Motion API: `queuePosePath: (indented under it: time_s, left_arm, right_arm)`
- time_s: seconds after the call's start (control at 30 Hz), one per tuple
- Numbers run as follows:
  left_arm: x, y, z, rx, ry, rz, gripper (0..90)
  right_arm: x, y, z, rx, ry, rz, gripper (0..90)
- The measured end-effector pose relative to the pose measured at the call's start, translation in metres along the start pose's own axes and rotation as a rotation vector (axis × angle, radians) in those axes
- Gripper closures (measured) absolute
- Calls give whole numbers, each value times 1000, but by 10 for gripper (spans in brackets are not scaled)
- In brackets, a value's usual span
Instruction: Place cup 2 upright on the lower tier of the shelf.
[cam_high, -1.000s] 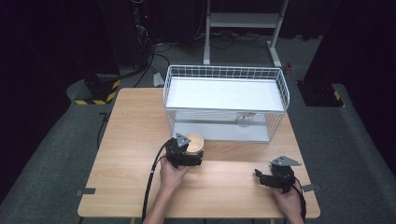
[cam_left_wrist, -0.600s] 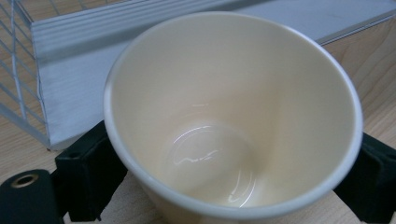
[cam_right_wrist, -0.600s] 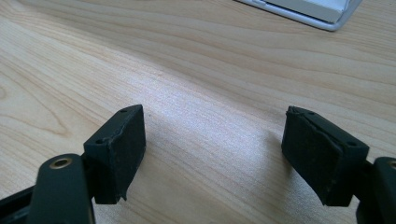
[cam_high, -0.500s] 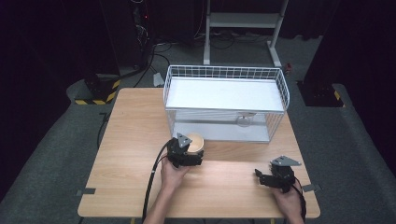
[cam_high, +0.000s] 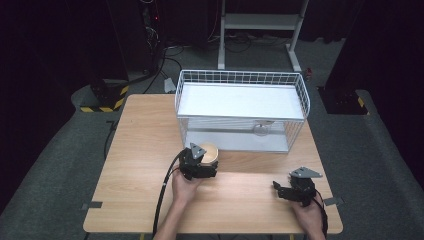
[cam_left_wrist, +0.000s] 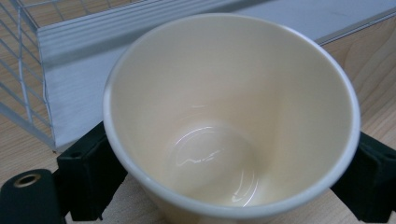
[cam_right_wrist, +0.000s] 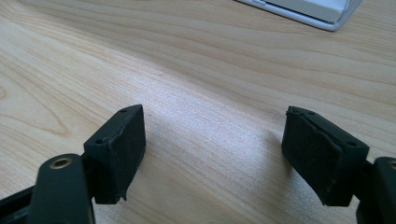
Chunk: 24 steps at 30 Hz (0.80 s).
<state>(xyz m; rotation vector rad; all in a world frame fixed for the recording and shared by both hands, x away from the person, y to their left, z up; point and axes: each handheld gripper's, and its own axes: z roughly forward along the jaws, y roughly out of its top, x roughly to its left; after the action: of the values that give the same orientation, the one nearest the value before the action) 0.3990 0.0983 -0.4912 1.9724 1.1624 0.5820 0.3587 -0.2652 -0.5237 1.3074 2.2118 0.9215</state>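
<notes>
At lower centre of the high view, a cream cup is being pinched by the left hand-held gripper, its jaws just closing, the cup's base being hidden, while the right hand-held gripper is being held spread over the tabletop.

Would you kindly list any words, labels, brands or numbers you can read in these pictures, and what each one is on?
None: no readable text on the cup, the wire rack, the table or either gripper.
The yellow-and-black hazard stripes on the floor stand are a marking without words.
</notes>
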Motion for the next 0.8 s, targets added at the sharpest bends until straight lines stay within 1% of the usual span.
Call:
queuePosePath:
  time_s: [0.27,0.47,0.57,0.63,0.67,0.73,0.8]
  left_arm:
    - [0,0,-1,4,-6,3,95]
    - [-1,1,-3,2,-14,-2,96]
    - [0,2,-4,0,-11,5,96]
    - [0,3,-5,-1,-11,-9,96]
    - [0,3,-5,-2,-7,-10,96]
    - [0,6,-5,6,-4,-6,96]
    - [-1,9,-5,5,-4,5,96]
  right_arm:
    - [0,0,0,0,0,0,218]
    - [0,0,0,0,0,0,218]
    - [0,0,0,0,0,0,218]
    - [0,0,0,0,0,0,218]
    - [0,0,0,0,0,0,218]
    - [0,0,0,0,0,0,218]
    - [0,0,0,0,0,0,218]
